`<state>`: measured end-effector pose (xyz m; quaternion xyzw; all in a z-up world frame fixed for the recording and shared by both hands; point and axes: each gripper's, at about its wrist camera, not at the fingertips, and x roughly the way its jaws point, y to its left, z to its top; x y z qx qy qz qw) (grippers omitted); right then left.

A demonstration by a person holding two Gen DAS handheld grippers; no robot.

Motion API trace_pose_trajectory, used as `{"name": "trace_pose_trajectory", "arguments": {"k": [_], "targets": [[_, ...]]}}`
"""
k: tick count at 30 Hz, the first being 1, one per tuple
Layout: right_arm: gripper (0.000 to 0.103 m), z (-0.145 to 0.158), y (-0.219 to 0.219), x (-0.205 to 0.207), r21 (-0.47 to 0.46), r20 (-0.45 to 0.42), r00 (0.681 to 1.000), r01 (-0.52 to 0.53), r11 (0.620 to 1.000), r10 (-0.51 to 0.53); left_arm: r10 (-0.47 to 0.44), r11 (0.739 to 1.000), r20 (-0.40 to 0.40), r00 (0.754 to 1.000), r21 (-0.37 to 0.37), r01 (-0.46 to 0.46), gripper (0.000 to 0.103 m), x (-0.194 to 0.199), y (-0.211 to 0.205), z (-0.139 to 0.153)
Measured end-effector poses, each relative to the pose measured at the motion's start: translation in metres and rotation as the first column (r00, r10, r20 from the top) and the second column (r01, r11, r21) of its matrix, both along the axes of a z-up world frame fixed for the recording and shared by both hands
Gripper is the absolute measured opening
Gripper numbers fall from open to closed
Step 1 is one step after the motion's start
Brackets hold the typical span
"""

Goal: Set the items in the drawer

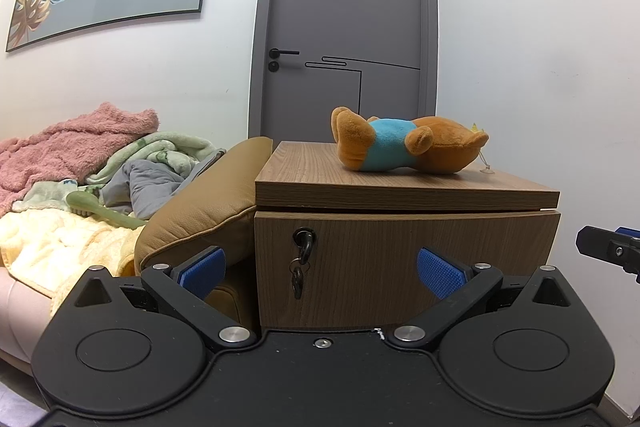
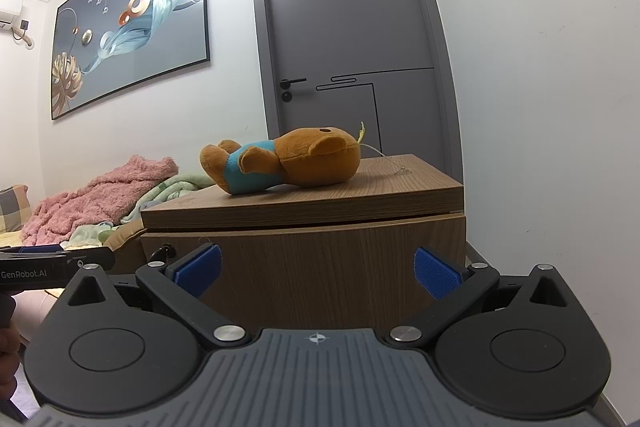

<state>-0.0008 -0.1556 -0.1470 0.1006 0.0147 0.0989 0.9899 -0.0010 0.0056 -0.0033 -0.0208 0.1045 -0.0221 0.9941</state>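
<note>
A brown plush bear in a blue shirt [image 1: 404, 145] lies on its side on top of a wooden nightstand [image 1: 304, 171]; it also shows in the right wrist view [image 2: 288, 161]. The drawer front [image 1: 400, 267] below is shut, with a key and key ring in its lock [image 1: 301, 259]. My left gripper [image 1: 322, 273] is open and empty, level with the drawer front and close to the lock. My right gripper [image 2: 318, 269] is open and empty in front of the same drawer front [image 2: 320, 251], further right. The left gripper's tip shows in the right wrist view [image 2: 76, 261].
A tan leather bed edge [image 1: 200, 211] presses against the nightstand's left side, with heaped blankets [image 1: 80, 147] and a green brush [image 1: 104, 213] on the bed. A grey door [image 1: 344, 27] stands behind the nightstand. A white wall runs along the right [image 2: 560, 107].
</note>
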Motion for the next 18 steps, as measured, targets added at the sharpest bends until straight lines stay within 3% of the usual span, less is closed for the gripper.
{"name": "trace_pose_trajectory", "arguments": {"k": [18], "targets": [[0.103, -0.002, -0.0045, -0.0007, 0.006, -0.002, 1.0, -0.001, 1.0, 0.001, 0.001, 1.0, -0.002, 1.0, 0.0, -0.001, 0.102, -0.0005, -0.0002, -0.0007]]}}
